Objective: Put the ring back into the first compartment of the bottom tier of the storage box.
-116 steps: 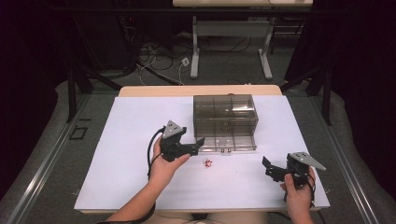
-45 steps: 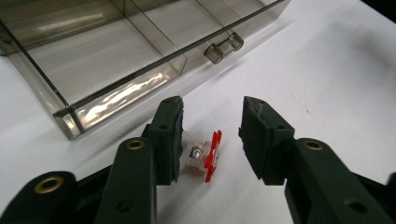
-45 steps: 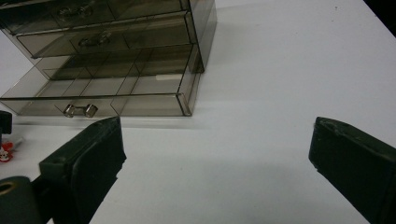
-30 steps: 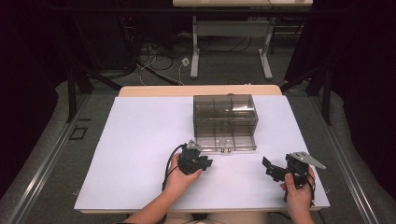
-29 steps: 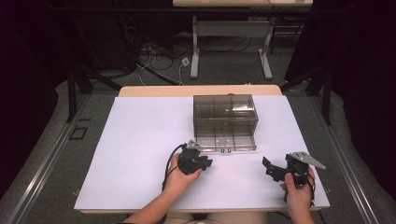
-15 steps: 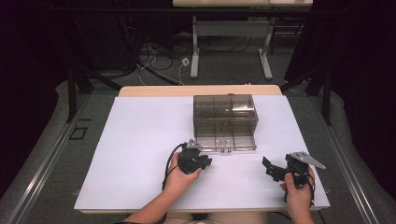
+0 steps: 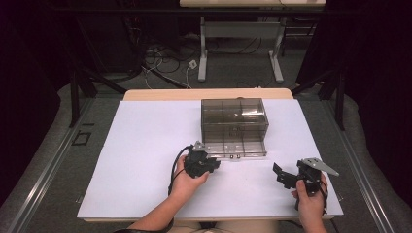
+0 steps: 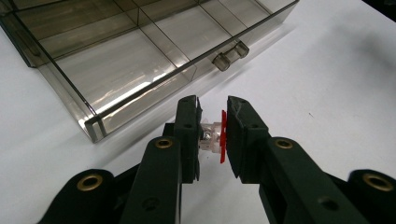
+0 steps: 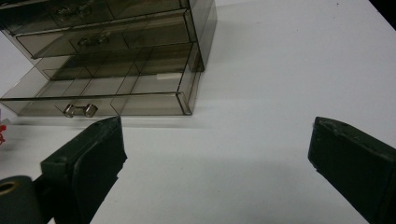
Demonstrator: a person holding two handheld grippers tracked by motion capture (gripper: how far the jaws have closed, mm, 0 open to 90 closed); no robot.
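The left gripper is pinching a small bead between its two black jaws. The bead is a tiny piece with a clear, glass-like body, a bit of shiny silver at one end, and a thin flat red part at the other end. The red part lies against one jaw and the silver end against the other, so the piece sits crosswise in the grip. It is held just above the white table, close to the front corner of the open drawer.

In the high view the left gripper is near the middle of the table, closer to the person's edge, and just in front of the drawer box. The bead itself is too small to tell there.

The drawer box is made of smoky, see-through plastic. Its lowest drawer is pulled out toward the person and is divided into several compartments by thin walls. A small clear knob sits on the drawer's front.

The right gripper is near the table's right front corner, well apart from the box. Its jaws are spread wide with nothing between them, and in the right gripper view only bare white table lies between them.
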